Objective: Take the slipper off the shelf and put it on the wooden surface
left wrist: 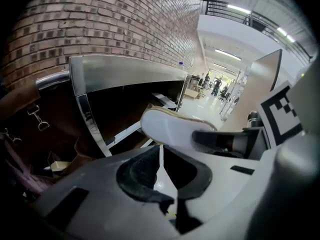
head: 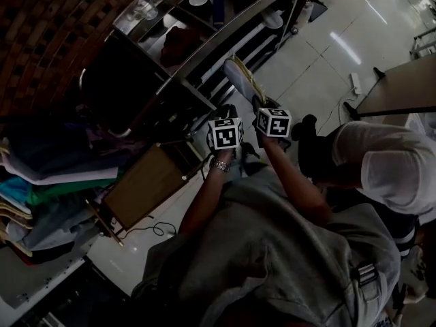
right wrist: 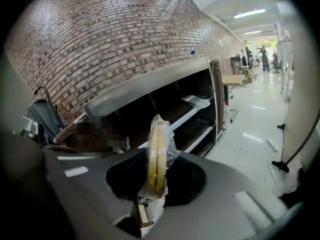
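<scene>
Slipper (right wrist: 159,151) is clamped edge-on in our right claw (right wrist: 152,194), up in the air beside the shelf (right wrist: 145,91). Left claw (left wrist: 161,166) is pressed together, empty. We judge it light and floppy; the sole rim looks like the best grip.

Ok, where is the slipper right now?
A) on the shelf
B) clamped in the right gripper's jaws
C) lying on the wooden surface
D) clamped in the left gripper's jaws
B: the right gripper view shows the slipper edge-on, pinched between the jaws of the right gripper, clear of the shelf. The left gripper has its jaws together with nothing between them.
</scene>
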The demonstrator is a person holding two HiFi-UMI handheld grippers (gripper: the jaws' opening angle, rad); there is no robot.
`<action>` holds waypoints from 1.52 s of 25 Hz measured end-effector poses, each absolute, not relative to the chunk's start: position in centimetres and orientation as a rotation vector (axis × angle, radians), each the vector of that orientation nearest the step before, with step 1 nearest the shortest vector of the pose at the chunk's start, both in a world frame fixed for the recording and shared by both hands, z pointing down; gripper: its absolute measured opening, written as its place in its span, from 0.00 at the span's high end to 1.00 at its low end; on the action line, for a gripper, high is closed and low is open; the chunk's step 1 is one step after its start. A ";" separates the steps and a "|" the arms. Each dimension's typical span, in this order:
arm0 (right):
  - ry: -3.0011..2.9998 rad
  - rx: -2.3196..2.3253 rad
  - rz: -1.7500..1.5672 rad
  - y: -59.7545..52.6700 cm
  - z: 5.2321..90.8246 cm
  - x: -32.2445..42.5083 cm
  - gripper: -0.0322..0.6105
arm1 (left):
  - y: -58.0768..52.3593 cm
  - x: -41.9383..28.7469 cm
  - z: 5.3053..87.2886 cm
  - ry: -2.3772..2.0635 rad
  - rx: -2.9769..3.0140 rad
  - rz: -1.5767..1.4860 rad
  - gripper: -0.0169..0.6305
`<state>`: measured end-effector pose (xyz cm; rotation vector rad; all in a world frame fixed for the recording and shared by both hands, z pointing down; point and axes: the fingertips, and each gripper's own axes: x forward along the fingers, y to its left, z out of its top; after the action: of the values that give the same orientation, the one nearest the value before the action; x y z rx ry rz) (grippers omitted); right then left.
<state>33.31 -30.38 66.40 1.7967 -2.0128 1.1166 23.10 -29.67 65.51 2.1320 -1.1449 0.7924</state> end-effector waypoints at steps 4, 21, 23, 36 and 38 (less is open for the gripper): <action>-1.960 1.829 1.196 -28.4 68.6 33.0 0.85 | -28.0 20.8 66.0 -1.162 2.128 0.842 0.93; -1.868 1.971 1.141 -8.3 68.7 10.4 0.85 | -10.3 -9.8 65.8 -1.269 2.145 0.772 0.93; -1.902 1.941 1.186 -6.2 68.5 6.1 0.85 | -7.7 -14.9 66.1 -1.303 2.087 0.759 0.93; -2.158 1.365 1.447 -4.2 72.0 -17.9 0.85 | -2.2 -32.0 65.1 -1.557 1.820 0.621 0.93; -2.083 1.401 1.560 -4.4 74.8 -19.2 0.85 | -1.5 -33.5 64.7 -1.592 1.792 0.612 0.93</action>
<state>-19.16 -4.44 74.80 1.4015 -2.0828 1.5602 -33.47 -1.45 64.74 1.7917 -1.5918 0.6118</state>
